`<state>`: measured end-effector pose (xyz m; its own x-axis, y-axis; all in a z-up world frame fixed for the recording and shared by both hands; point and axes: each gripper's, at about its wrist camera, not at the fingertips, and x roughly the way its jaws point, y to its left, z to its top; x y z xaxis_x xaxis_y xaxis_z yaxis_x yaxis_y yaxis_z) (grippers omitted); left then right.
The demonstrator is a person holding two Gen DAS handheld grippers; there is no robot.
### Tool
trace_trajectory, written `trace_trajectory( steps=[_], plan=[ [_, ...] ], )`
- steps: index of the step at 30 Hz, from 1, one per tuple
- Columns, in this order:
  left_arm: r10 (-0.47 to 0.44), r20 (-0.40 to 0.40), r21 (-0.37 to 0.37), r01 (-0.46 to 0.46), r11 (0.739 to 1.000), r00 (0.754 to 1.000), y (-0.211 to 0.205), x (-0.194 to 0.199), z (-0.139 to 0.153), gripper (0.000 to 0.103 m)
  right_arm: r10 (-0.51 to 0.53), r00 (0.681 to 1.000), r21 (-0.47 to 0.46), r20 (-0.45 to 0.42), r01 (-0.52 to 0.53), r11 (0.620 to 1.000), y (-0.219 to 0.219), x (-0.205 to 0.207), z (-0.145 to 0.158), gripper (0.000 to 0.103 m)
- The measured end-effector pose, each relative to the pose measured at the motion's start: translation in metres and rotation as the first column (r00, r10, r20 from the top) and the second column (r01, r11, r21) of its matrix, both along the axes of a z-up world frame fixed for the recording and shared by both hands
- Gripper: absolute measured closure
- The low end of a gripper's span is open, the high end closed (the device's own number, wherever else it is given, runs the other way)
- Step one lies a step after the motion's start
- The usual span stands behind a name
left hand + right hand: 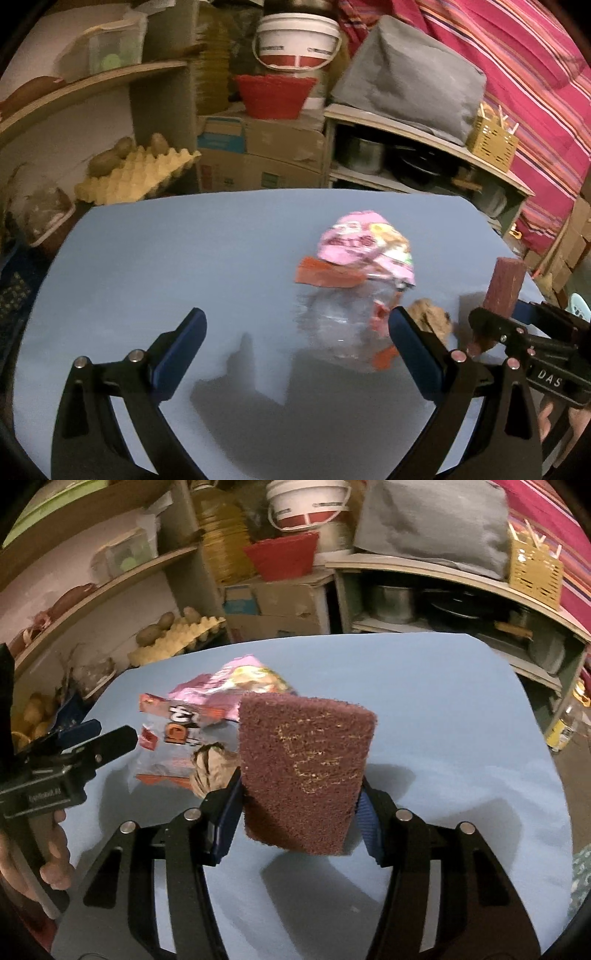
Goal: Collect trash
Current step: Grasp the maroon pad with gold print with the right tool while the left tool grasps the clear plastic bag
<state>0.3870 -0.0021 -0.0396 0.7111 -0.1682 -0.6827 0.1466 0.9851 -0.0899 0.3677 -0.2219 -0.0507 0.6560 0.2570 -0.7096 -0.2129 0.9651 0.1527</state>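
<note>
Gripping a maroon scouring pad (304,771) — right tool (295,805) — above wrappers (207,709).

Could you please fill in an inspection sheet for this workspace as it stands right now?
Surface: blue table, mostly bare.
Job's things: pink wrapper, clear orange-printed wrapper and crumpled brown paper, bunched together.
Clutter: nothing seen on the table beyond these.
Grippers: left gripper open, empty, near the wrappers; right gripper shut on a maroon scouring pad.
Cables: nothing seen.
Surroundings: shelves with egg tray, red basket, white bucket, cardboard boxes, striped cloth.
</note>
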Motion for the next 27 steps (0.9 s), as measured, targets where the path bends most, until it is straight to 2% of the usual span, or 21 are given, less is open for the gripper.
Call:
trace_trajectory(
  steps=[6, 9, 10, 11, 13, 15, 16, 17, 20, 25, 27],
  plan=[
    [-0.023, -0.018, 0.015, 0.024, 1.0, 1.0, -0.02, 0.006, -0.014, 0.006, -0.039, 0.999, -0.001, 0.005, 0.039, 0.999, -0.021, -0.006, 0.004, 0.047],
    [-0.022, -0.041, 0.012, 0.023, 1.0, 0.999, -0.023, 0.012, -0.023, 0.011, -0.046, 0.999, -0.01, 0.014, 0.046, 0.999, -0.027, -0.011, 0.007, 0.047],
    [-0.025, -0.056, 0.002, 0.025, 1.0, 0.998, -0.023, 0.012, -0.026, 0.021, -0.05, 0.999, -0.013, 0.017, 0.051, 0.999, -0.03, -0.013, 0.008, 0.047],
    [-0.037, -0.074, -0.014, 0.036, 0.999, 0.997, -0.022, 0.014, -0.028, 0.036, -0.053, 0.998, -0.012, 0.018, 0.053, 0.999, -0.031, -0.014, 0.008, 0.047],
    [-0.049, -0.092, -0.044, 0.045, 0.998, 0.995, -0.019, 0.015, -0.03, 0.049, -0.059, 0.998, -0.009, 0.022, 0.059, 0.998, -0.035, -0.018, 0.01, 0.047],
    [-0.047, -0.085, -0.059, 0.042, 0.997, 0.995, -0.017, 0.013, -0.03, 0.055, -0.064, 0.998, -0.01, 0.025, 0.064, 0.998, -0.038, -0.021, 0.011, 0.047],
    [-0.051, -0.085, -0.062, 0.046, 0.997, 0.995, -0.018, 0.013, -0.029, 0.066, -0.066, 0.997, -0.011, 0.027, 0.067, 0.998, -0.041, -0.024, 0.011, 0.047],
    [-0.059, -0.086, -0.074, 0.053, 0.996, 0.995, -0.017, 0.012, -0.028, 0.072, -0.068, 0.997, -0.012, 0.028, 0.069, 0.998, -0.042, -0.026, 0.012, 0.047],
    [-0.048, -0.069, -0.072, 0.043, 0.997, 0.996, -0.016, 0.009, -0.025, 0.08, -0.079, 0.996, -0.016, 0.036, 0.08, 0.997, -0.048, -0.032, 0.013, 0.047],
    [-0.009, -0.035, -0.052, 0.007, 0.999, 0.999, -0.011, -0.003, -0.013, 0.083, -0.105, 0.992, -0.017, 0.07, 0.106, 0.994, -0.06, -0.049, 0.023, 0.047],
    [-0.008, -0.001, -0.009, 0.008, 1.0, 1.0, -0.016, -0.012, -0.006, 0.083, -0.114, 0.99, -0.024, 0.088, 0.116, 0.993, -0.066, -0.057, 0.028, 0.047]
  ],
)
